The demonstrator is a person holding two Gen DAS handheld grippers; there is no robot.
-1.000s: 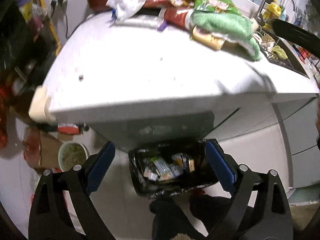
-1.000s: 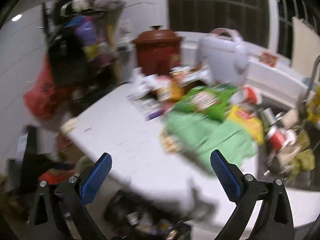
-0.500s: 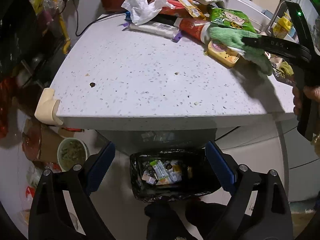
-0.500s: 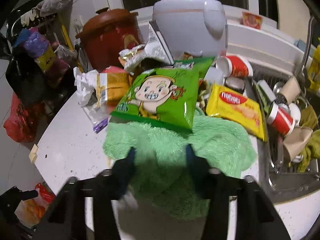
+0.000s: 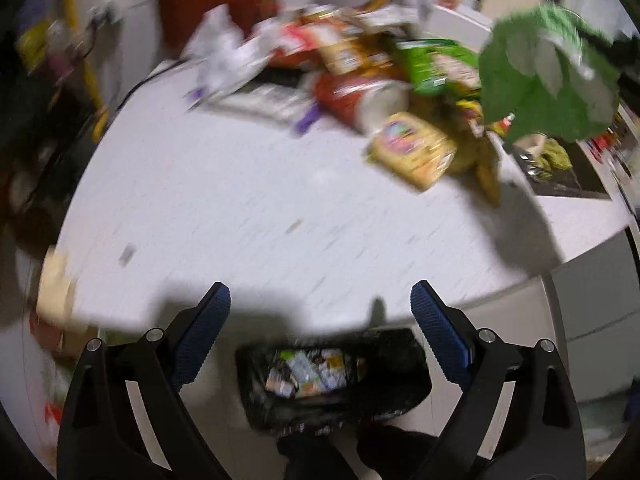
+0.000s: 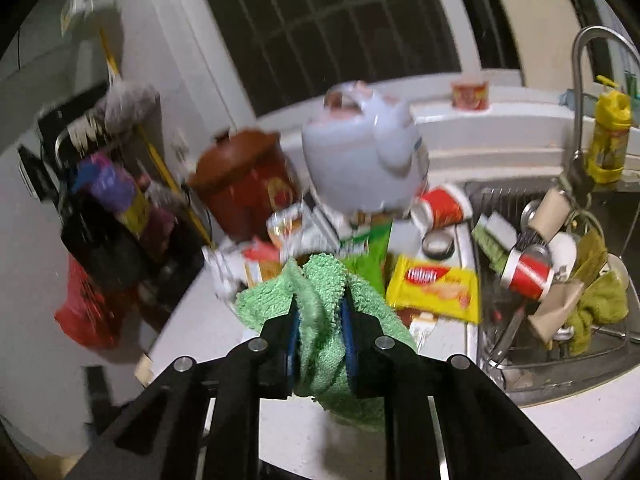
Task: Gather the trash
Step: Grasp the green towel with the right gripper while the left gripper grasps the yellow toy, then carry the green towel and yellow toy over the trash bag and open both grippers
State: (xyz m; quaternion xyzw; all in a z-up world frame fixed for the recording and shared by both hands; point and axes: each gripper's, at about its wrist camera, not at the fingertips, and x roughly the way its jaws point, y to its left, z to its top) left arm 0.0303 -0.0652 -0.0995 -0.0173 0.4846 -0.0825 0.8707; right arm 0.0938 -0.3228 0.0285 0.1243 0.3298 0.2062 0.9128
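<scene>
While left claw (image 5: 320, 316) gapes empty, right claw (image 6: 320, 320) just closed, pinching fluffy green terry cloth (image 6: 320, 308).

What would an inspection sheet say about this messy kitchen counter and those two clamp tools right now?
Surface: white speckled counter, near part bare.
Job's things: wrappers, yellow packet, red cups heaped at back; lined bin below, part full.
Clutter: rice cooker, red pot, dishes in sink.
Grippers: right gripper just closed, clamping green towel, lifted off the counter; left gripper open, empty.
Cables: blurred dark cord at counter's back.
Surroundings: barred window, faucet.
</scene>
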